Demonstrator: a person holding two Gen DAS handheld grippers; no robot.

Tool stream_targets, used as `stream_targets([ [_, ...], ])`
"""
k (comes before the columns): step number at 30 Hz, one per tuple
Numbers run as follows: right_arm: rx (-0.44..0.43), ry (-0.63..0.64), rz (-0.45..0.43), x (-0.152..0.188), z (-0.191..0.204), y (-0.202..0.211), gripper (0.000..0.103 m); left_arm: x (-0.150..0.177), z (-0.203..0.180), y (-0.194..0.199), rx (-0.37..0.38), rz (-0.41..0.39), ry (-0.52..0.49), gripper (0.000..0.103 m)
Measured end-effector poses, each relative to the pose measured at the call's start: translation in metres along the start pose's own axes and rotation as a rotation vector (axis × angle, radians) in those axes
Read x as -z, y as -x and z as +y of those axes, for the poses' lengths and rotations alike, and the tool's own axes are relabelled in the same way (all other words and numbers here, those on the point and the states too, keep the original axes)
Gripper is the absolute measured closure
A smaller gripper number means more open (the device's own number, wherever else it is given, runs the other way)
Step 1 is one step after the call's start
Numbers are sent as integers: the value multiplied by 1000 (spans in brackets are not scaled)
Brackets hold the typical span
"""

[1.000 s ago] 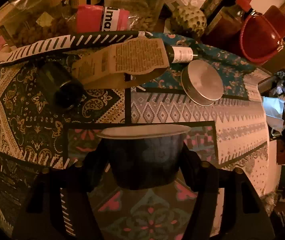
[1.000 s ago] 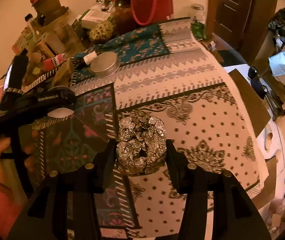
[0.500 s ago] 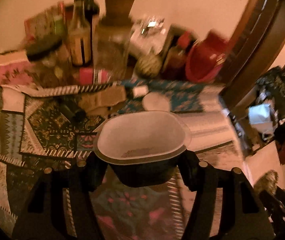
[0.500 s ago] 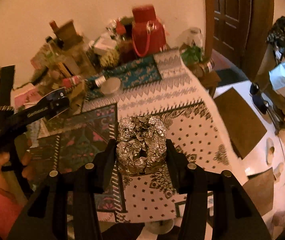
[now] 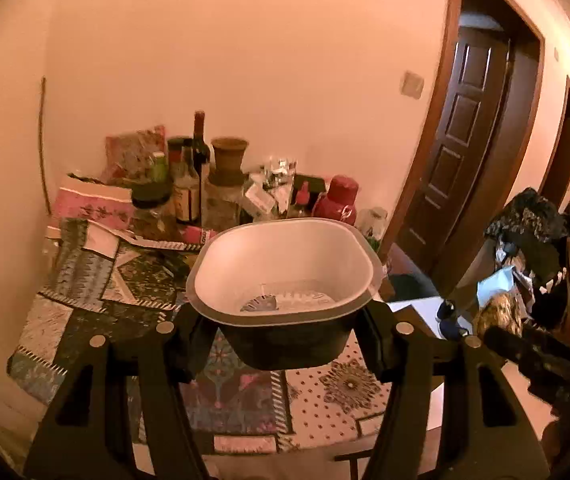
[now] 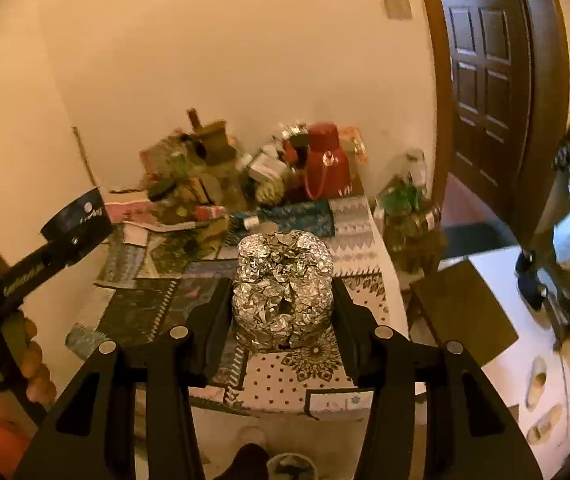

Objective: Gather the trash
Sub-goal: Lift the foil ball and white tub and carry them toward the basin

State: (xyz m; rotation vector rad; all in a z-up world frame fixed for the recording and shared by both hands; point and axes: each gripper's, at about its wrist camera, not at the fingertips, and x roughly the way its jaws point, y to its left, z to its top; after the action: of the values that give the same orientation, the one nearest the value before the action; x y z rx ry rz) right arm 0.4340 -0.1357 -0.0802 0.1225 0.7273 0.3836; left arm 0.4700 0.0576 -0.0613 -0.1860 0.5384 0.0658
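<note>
Both lifted off the table: left gripper point(image 5: 283, 336) clamps smooth plastic tub point(image 5: 281, 276), right gripper point(image 6: 283, 308) crinkled foil ball point(image 6: 283, 288).

Warm orange light, dim room. Plain bare wall point(image 5: 245, 60) behind a table point(image 6: 377, 248) covered in a patchwork patterned cloth point(image 5: 97, 280). Clutter of bottles and jars along the table's far edge, against the wall, with a red jug point(image 6: 325, 164) among them. Light switch point(image 5: 411, 84) on the wall beside a dark wooden panelled door point(image 6: 485, 72). Pale floor point(image 6: 525, 320) off the table's right edge, a pair of slippers point(image 6: 539, 404) on it.
</note>
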Motion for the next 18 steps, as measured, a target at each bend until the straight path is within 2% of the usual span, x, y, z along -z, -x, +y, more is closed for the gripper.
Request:
stream_targets([
  [5, -43, 17, -51, 2, 4, 35, 59, 8, -12, 61, -18, -60, -12, 43],
  [10, -71, 25, -98, 9, 14, 62, 59, 17, -16, 105, -26, -98, -28, 43],
  [18, -72, 25, -123, 36, 41, 97, 59, 38, -8, 159, 16, -133, -37, 43],
])
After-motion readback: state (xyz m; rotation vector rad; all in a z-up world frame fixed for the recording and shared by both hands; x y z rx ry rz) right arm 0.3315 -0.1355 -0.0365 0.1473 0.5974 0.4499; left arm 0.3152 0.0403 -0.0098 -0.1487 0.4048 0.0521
